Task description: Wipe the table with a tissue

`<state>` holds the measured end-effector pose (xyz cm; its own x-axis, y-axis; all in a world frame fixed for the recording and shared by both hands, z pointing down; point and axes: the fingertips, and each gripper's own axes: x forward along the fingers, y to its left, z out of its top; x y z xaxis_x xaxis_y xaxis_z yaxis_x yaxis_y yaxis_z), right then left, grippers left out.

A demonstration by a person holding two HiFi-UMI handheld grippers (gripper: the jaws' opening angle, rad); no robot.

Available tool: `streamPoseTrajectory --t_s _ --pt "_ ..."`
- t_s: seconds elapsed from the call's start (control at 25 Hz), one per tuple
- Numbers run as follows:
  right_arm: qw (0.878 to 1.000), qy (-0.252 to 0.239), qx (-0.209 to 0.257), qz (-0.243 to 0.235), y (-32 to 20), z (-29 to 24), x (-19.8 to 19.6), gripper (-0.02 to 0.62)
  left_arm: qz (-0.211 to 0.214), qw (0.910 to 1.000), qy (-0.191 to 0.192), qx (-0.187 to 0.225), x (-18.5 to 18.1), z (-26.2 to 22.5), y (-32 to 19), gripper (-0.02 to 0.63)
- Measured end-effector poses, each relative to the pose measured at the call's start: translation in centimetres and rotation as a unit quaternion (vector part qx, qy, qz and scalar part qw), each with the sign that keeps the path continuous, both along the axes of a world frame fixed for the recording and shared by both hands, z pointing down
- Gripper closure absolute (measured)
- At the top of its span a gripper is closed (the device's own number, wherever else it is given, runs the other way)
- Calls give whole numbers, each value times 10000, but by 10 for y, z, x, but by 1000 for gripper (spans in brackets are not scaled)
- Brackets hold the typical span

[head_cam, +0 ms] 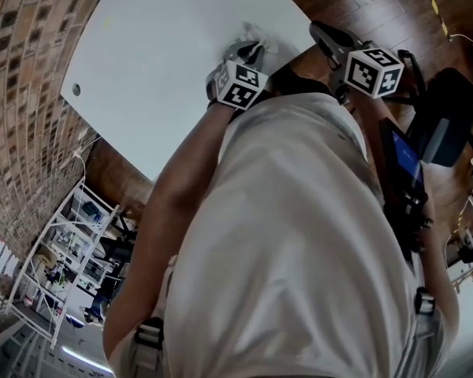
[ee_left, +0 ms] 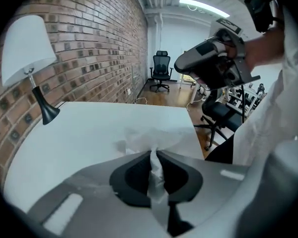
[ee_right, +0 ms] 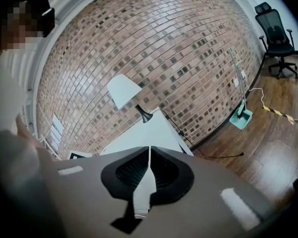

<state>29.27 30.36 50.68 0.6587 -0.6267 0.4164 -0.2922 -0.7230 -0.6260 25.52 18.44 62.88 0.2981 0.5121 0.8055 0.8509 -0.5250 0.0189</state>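
Head view: the left gripper [head_cam: 249, 52] holds the tissue [head_cam: 258, 35] down on the white worktop [head_cam: 158, 46] near its edge, and the right gripper [head_cam: 322, 31] hangs beyond that edge. Left gripper view: jaws clenched on the tissue. Right gripper view: jaws pressed together, empty. Wiping seems under way, with much of the surface likely left.

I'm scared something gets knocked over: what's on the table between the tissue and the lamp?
Nothing. In the left gripper view, the white table is bare from the tissue to the lamp.
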Motion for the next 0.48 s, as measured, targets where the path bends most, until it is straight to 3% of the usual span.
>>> streamPoseTrajectory --t_s 0.2,0.32,0.48 --pt "9992 112 63 -368 -32 -4 -4 578 -279 9996 -37 -7 -18 -7 -46 584" --pt "9973 277 -3 -682 -41 -12 -16 577 -755 9968 -128 -222 -36 -11 -60 584" --pt "9941 415 -27 -1005 -58 -20 -32 577 -1596 9859 -115 -496 -65 -19 -89 583"
